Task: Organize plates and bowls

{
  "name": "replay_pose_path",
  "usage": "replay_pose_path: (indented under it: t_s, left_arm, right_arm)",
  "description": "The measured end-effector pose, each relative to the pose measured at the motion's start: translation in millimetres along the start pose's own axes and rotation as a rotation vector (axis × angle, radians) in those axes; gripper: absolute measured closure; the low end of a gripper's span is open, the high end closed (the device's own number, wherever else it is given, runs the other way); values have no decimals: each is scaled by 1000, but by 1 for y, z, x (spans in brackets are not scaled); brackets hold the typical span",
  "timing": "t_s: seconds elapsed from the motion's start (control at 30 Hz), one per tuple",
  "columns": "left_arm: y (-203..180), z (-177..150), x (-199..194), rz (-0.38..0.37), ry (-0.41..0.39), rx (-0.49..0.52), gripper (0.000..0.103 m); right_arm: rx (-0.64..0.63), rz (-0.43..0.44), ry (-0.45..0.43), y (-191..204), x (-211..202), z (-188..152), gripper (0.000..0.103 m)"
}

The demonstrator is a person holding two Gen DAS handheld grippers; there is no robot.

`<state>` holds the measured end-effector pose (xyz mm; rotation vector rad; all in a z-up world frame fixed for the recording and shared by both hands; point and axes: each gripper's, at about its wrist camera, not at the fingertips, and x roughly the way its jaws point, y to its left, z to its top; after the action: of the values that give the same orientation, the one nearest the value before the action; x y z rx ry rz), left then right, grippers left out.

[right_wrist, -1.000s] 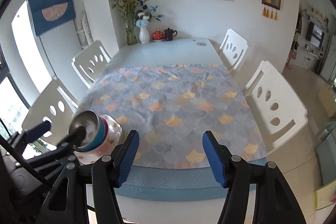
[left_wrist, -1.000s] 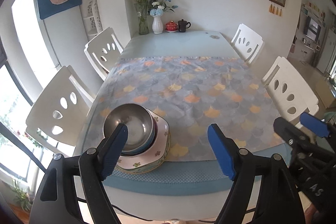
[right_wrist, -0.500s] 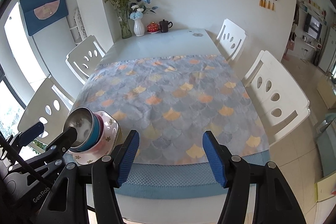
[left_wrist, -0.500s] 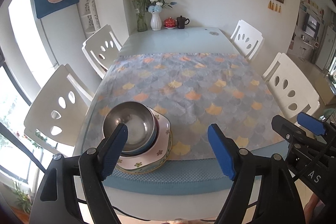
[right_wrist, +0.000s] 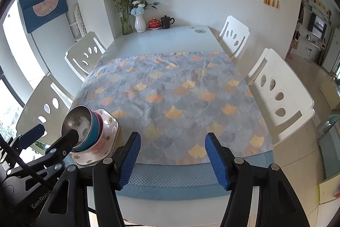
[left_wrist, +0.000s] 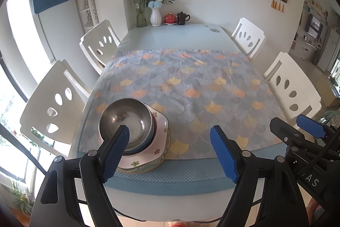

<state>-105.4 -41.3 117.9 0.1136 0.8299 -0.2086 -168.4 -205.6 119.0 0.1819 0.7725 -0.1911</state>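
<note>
At the table's near left corner stands one stack: a steel bowl (left_wrist: pixel 125 118) in a blue bowl, on a pink flowered square dish (left_wrist: pixel 159 129), on a green-rimmed plate (left_wrist: pixel 148 165). My left gripper (left_wrist: pixel 170 131) hovers open just short of the stack, nothing between its blue pads; its left fingertip overlaps the steel bowl in this view. From the right wrist view the stack (right_wrist: pixel 99 131) sits far left, behind the left gripper (right_wrist: pixel 56 133). My right gripper (right_wrist: pixel 172 137) is open and empty over the near table edge, right of the stack.
A scale-patterned cloth (left_wrist: pixel 191 82) covers the near half of the glass table (left_wrist: pixel 191 35). Vases (left_wrist: pixel 155 16), a red lidded cup and a dark mug stand at the far end. White chairs (left_wrist: pixel 55 103) (right_wrist: pixel 278 97) line both sides. A blue mat (right_wrist: pixel 170 180) lies along the near edge.
Both views have drifted only slightly. The stack has stayed where it was and both grippers keep the same opening.
</note>
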Motion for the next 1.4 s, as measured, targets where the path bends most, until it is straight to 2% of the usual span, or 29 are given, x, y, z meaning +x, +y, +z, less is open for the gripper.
replay_pose_path:
  t_s: [0.43, 0.97, 1.27, 1.4]
  left_arm:
    - [-9, 0, 5, -14, 19, 3, 26]
    - [-5, -2, 8, -1, 29, -9, 26]
    - [-1, -3, 10, 23, 32, 6, 26]
    - [-2, -4, 11, 75, 9, 28, 26]
  right_arm:
    - [-16, -37, -7, -1, -1, -3, 42]
    - [-14, -24, 15, 5, 2, -7, 42]
    - [-26, -33, 23, 9, 6, -6, 42]
    - [-27, -32, 23, 9, 6, -6, 42]
